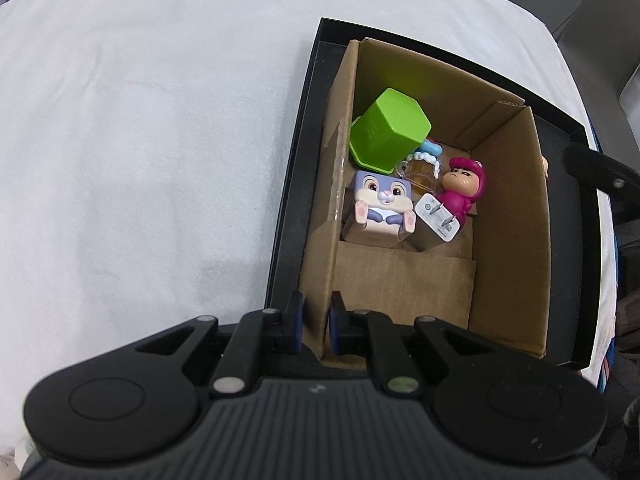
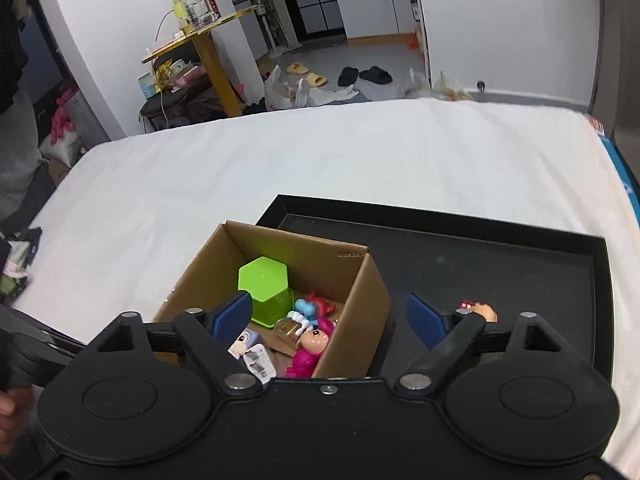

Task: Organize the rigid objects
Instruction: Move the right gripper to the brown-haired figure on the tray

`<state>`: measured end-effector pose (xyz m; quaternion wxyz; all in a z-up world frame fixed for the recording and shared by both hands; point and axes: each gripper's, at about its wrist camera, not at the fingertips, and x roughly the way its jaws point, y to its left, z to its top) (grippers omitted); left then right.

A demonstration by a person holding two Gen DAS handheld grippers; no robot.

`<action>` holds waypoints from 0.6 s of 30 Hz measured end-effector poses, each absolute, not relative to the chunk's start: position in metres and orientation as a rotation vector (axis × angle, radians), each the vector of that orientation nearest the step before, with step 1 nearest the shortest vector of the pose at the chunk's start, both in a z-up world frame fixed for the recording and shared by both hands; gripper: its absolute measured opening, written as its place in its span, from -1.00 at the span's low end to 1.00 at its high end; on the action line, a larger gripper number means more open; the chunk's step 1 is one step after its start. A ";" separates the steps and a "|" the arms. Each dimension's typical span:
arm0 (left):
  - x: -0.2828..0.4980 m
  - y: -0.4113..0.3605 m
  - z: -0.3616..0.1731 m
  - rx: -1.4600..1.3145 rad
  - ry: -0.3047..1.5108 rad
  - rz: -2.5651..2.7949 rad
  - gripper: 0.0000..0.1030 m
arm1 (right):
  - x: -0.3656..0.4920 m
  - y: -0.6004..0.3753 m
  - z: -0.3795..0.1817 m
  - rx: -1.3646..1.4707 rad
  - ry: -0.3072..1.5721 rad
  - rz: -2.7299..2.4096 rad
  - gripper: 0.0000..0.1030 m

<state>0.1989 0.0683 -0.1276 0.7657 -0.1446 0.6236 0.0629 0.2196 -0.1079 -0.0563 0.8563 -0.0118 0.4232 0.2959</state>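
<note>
- Cardboard box [image 1: 508,216] in black tray [image 2: 520,264] holds green hexagonal cup [image 1: 390,134], bunny cube [image 1: 380,206], white charger [image 1: 438,220], pink figure [image 1: 464,184].
- Left claw [image 1: 316,320] pinches box's near wall.
- Right claw [image 2: 330,318] spread, empty, above box; small figure [image 2: 482,311] lies on tray.
- White bed sheet [image 1: 140,140] open around.

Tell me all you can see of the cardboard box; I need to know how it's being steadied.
The cardboard box is plain brown corrugated card, open-topped, with inner flaps folded down. It sits upright at the left end of a black tray on a white cloth. The left gripper is shut on its near wall, one finger inside, one outside. It holds several items, among them a green hexagonal cup.
</note>
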 end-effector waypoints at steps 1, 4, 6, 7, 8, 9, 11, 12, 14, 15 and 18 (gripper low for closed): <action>0.199 0.068 -0.127 -0.314 1.355 0.137 -0.78 | 0.220 -0.109 -0.055 -0.016 0.896 0.623 0.66; 0.200 0.068 -0.127 -0.307 1.354 0.138 -0.78 | 0.222 -0.117 -0.051 0.010 0.914 0.623 0.71; 0.200 0.068 -0.127 -0.309 1.355 0.141 -0.78 | 0.225 -0.123 -0.051 0.055 0.936 0.634 0.76; 0.199 0.068 -0.127 -0.309 1.355 0.142 -0.78 | 0.227 -0.126 -0.050 0.082 0.947 0.642 0.76; 0.199 0.068 -0.126 -0.308 1.354 0.144 -0.78 | 0.228 -0.129 -0.049 0.099 0.953 0.646 0.76; 0.200 0.067 -0.126 -0.306 1.354 0.145 -0.78 | 0.229 -0.133 -0.048 0.109 0.955 0.646 0.79; 0.199 0.067 -0.124 -0.301 1.351 0.146 -0.78 | 0.231 -0.138 -0.045 0.129 0.956 0.641 0.83; 0.199 0.068 -0.123 -0.303 1.349 0.146 -0.78 | 0.232 -0.142 -0.044 0.142 0.957 0.638 0.84; 0.199 0.069 -0.122 -0.305 1.347 0.148 -0.78 | 0.234 -0.149 -0.042 0.163 0.958 0.630 0.85; 0.198 0.069 -0.122 -0.305 1.345 0.150 -0.78 | 0.235 -0.151 -0.043 0.171 0.960 0.626 0.85; 0.197 0.069 -0.121 -0.313 1.341 0.153 -0.78 | 0.238 -0.159 -0.045 0.191 0.967 0.613 0.85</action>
